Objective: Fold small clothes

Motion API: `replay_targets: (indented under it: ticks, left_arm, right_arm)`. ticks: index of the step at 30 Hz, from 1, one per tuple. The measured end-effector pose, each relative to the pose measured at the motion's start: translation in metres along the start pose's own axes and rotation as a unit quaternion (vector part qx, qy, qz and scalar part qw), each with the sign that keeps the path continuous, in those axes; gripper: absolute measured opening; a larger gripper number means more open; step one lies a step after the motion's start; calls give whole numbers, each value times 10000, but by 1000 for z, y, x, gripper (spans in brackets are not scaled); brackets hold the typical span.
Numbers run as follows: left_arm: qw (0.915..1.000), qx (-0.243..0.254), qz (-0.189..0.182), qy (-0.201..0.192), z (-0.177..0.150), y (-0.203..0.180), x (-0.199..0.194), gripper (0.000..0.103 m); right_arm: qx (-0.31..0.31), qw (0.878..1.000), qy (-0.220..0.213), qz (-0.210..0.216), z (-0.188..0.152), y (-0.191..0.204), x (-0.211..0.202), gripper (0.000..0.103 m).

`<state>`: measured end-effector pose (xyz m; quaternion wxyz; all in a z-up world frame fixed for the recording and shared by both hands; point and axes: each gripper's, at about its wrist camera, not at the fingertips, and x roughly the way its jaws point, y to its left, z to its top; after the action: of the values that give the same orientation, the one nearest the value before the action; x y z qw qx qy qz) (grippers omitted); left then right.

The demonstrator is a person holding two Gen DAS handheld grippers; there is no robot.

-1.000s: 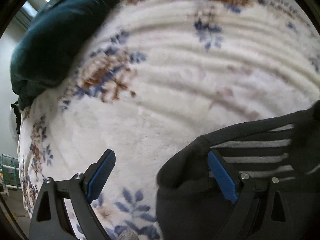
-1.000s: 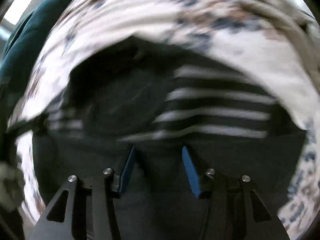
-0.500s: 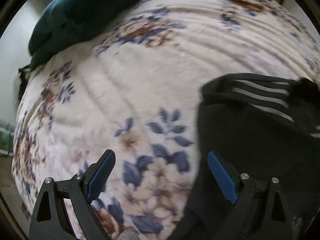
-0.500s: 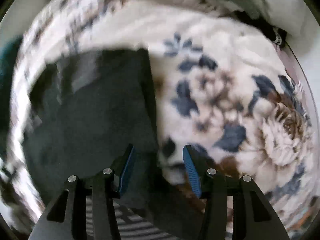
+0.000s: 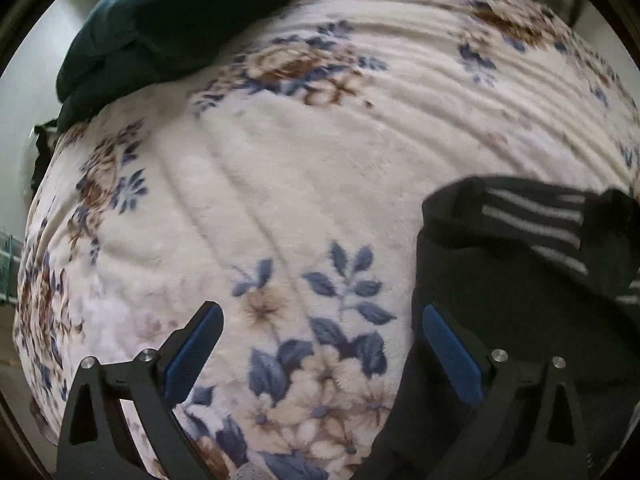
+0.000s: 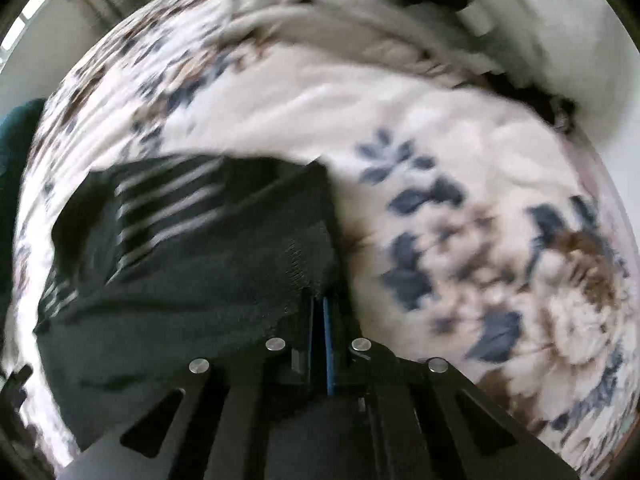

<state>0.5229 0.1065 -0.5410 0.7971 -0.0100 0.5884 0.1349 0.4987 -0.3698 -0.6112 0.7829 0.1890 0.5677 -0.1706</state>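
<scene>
A small black garment with grey stripes [image 6: 192, 248] lies on a cream floral blanket [image 6: 460, 208]. My right gripper [image 6: 320, 304] is shut on the garment's right edge near a corner. In the left wrist view the same garment [image 5: 520, 280] lies at the lower right. My left gripper [image 5: 320, 320] is open and empty; its right finger [image 5: 448, 344] is at the garment's left edge and its left finger [image 5: 196, 344] is over bare blanket.
A dark teal cushion or quilt [image 5: 172, 20] lies at the far left end of the blanket [image 5: 304, 168]. A pale crumpled cover [image 6: 360, 28] lies beyond the blanket in the right wrist view. The bed's left edge drops off to the floor.
My right gripper was open over the garment's edge and has closed on it. The left gripper drew back from the garment and stays open.
</scene>
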Motion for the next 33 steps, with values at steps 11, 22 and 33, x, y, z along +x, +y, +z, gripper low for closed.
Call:
replay_targets:
  ticks: [11,22,33]
  left_arm:
    - [9999,41,163,20,-2,15,17,102]
    - [9962,807,333,65,85,-34,79,103]
    - [9950,553,-239,-796,66,-10,-11,103]
  right_arm:
    - [-423,9971,534,-350,18,41,1,30]
    - [-1729,9768,1093,629,-8,208,52,43]
    - [-1992,9768,706,357,15,206,41,85]
